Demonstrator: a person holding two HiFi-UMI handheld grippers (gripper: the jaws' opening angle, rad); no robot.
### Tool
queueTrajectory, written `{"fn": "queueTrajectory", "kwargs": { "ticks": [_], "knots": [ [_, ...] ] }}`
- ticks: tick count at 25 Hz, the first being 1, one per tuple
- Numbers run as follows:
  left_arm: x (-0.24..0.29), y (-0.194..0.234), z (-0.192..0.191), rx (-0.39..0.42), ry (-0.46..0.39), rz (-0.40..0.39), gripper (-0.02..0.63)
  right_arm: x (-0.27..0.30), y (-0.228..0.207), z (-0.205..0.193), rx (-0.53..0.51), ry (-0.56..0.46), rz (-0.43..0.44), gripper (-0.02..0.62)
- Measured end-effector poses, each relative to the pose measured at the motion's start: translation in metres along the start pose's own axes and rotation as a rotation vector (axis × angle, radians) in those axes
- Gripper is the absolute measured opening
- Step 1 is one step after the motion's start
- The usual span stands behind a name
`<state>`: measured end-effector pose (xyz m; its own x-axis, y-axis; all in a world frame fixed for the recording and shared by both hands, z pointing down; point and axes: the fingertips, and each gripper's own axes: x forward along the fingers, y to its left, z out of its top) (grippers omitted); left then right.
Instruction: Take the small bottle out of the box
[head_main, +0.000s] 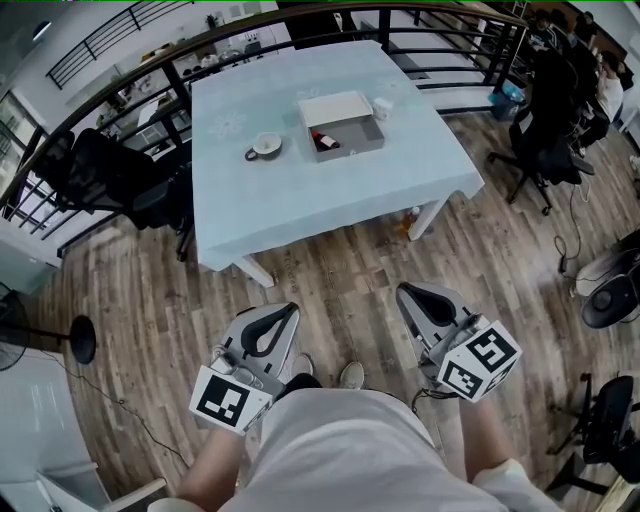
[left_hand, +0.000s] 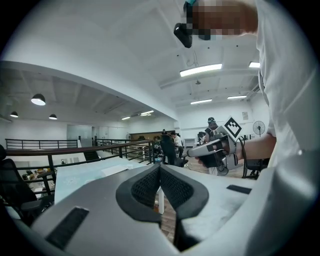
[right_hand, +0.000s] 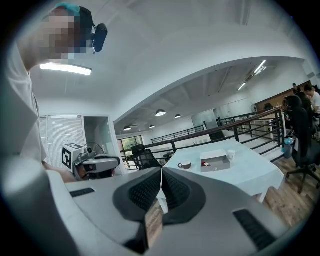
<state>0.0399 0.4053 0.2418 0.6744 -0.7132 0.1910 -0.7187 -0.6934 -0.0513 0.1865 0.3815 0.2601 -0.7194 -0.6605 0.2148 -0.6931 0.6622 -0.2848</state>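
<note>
Jaws stand shut tip to tip on the left gripper and the right gripper, each with nothing between them, both held low over the wood floor, well apart from the table. Only the head view looks down into the open box, where the small bottle lies at its left end. The right gripper view catches the box side-on, near a cup. The left gripper view takes in the table's edge and the other gripper.

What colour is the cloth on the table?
The cloth is pale blue; the head view shows it best.
</note>
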Motion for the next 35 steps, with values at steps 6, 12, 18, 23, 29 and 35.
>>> {"fn": "queueTrajectory", "kwargs": {
  "ticks": [6,12,18,23,29,35],
  "knots": [
    [0.014,0.003,-0.002,-0.008,0.003,0.004,0.020,0.001,-0.015,0.000,0.004,0.003,-0.004,0.023],
    [0.031,0.010,-0.002,-0.007,-0.002,0.005,0.020,0.005,-0.030,0.003,0.001,0.006,-0.011,0.023],
    [0.053,0.026,-0.002,-0.014,-0.010,-0.001,0.021,0.016,-0.051,0.008,0.004,0.016,-0.026,0.023],
    [0.075,0.045,-0.006,-0.024,-0.010,-0.012,0.021,0.035,-0.070,0.009,0.008,0.026,-0.037,0.023],
    [0.098,0.083,-0.011,-0.034,-0.010,-0.026,0.021,0.073,-0.086,0.018,0.010,0.034,-0.043,0.023],
    [0.123,0.134,-0.013,-0.047,-0.017,-0.041,0.020,0.118,-0.106,0.031,0.018,0.039,-0.061,0.023]
  ]
}}
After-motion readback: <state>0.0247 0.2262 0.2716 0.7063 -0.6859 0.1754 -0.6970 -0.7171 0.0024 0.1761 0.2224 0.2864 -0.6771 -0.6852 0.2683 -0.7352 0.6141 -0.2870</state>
